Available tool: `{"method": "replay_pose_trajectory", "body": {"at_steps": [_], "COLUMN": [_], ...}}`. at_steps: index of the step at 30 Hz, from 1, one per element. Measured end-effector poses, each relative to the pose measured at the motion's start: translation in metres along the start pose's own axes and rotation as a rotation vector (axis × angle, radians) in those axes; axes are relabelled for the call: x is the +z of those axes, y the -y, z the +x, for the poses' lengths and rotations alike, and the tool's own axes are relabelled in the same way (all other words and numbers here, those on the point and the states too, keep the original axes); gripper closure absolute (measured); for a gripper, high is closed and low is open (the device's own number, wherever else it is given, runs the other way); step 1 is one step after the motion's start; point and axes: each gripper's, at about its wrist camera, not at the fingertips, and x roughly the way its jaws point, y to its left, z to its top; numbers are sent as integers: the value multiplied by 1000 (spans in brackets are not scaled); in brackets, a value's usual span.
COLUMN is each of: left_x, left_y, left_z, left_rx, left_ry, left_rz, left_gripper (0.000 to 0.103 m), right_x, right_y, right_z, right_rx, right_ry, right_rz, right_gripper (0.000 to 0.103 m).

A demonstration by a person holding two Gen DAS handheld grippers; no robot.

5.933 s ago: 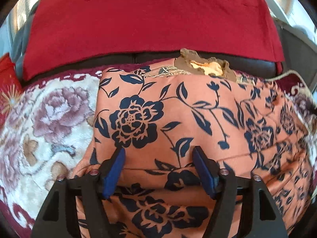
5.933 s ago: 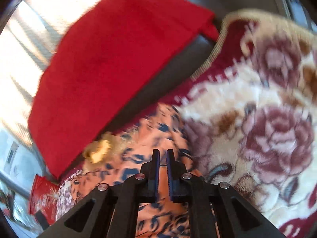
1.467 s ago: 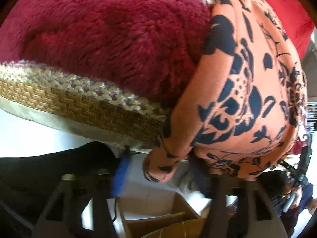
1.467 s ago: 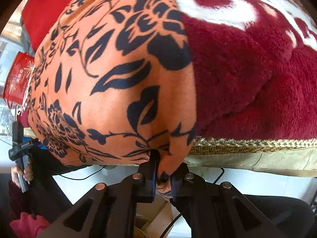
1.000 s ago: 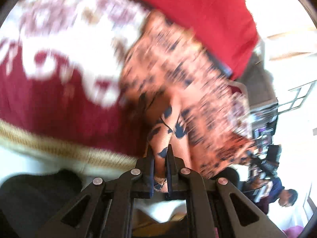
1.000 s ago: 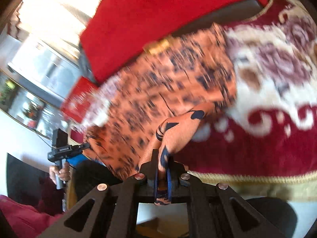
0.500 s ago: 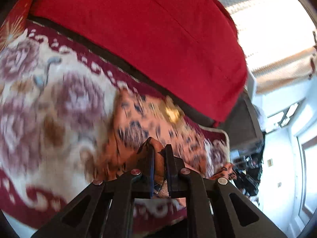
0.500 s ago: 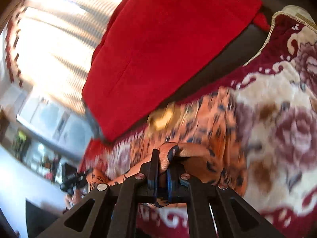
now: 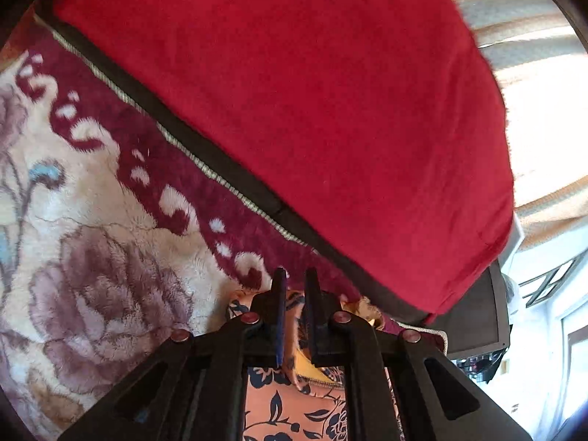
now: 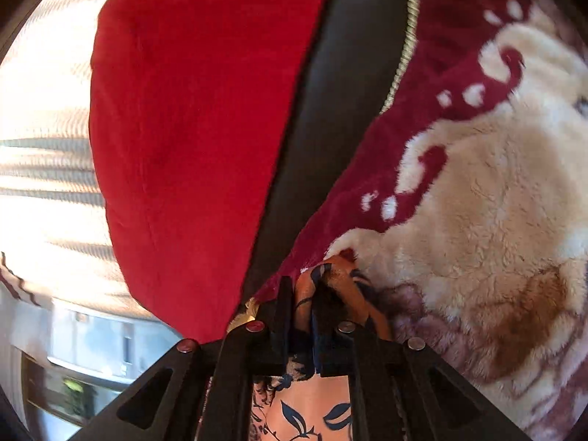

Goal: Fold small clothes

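Observation:
The small garment is orange cloth with dark blue flowers (image 9: 294, 411). It lies on a fluffy cream and maroon blanket (image 9: 92, 239). My left gripper (image 9: 294, 275) is shut on a fold of it, its tips close to the blanket's maroon border by the sofa back. In the right wrist view the same orange garment (image 10: 312, 415) bunches up around my right gripper (image 10: 302, 283). Those jaws are opening slightly, with the cloth still pinched between them. Most of the garment is hidden under both grippers.
A red cloth (image 9: 294, 92) hangs over the dark sofa back (image 10: 330, 92) just beyond both grippers. The blanket (image 10: 496, 220) spreads out to the sides. A bright curtained window (image 9: 544, 73) and room furniture lie behind the sofa.
Both grippers carried the garment's edge from the blanket's front edge up and over to the back by the sofa. The right gripper also rolled and came down.

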Motion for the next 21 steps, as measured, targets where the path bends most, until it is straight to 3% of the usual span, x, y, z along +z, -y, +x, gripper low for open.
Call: {"method": "replay_pose_trajectory", "body": {"at_steps": [3, 5, 6, 7, 8, 9, 10, 11, 12, 13, 15, 17, 21], "left_x": [-33, -59, -72, -80, -85, -91, -94, -97, -99, -103, -106, -106, -96], "left_y": [20, 28, 30, 31, 31, 30, 29, 29, 28, 28, 30, 36, 45], "left_z": [-16, -19, -15, -11, -7, 0, 5, 14, 24, 32, 45, 59, 83], "left_rx": [11, 16, 22, 26, 30, 50, 71, 105, 129, 133, 125, 135, 158], "left_ry": [-14, -65, -120, -150, -172, -187, -200, -232, -269, -298, -335, -349, -354], "left_rz": [157, 229, 247, 248, 244, 242, 246, 255, 261, 260, 258, 273, 283], "left_gripper": [92, 75, 69, 62, 60, 60, 59, 59, 59, 59, 59, 59, 59], "right_x": [-6, -12, -15, -19, -23, -31, -36, -41, -51, -61, -90, -117, -136], "right_y": [1, -5, -10, -16, -20, -28, -37, -47, -59, -67, -85, -97, -101], "right_z": [-13, -24, -34, -44, -56, -68, -71, -71, -65, -60, -37, -12, 51], "right_rx": [43, 63, 70, 65, 64, 75, 58, 23, -26, -55, -169, -255, -337], "right_ry": [30, 53, 91, 137, 190, 244, 228, 186, 122, 73, -74, -176, -319], "right_rz": [-8, -33, -47, -51, -51, -78, -129, -180, -252, -308, -476, -611, -680], "right_gripper": [91, 80, 58, 19, 9, 8, 10, 11, 21, 37, 48, 54, 57]}}
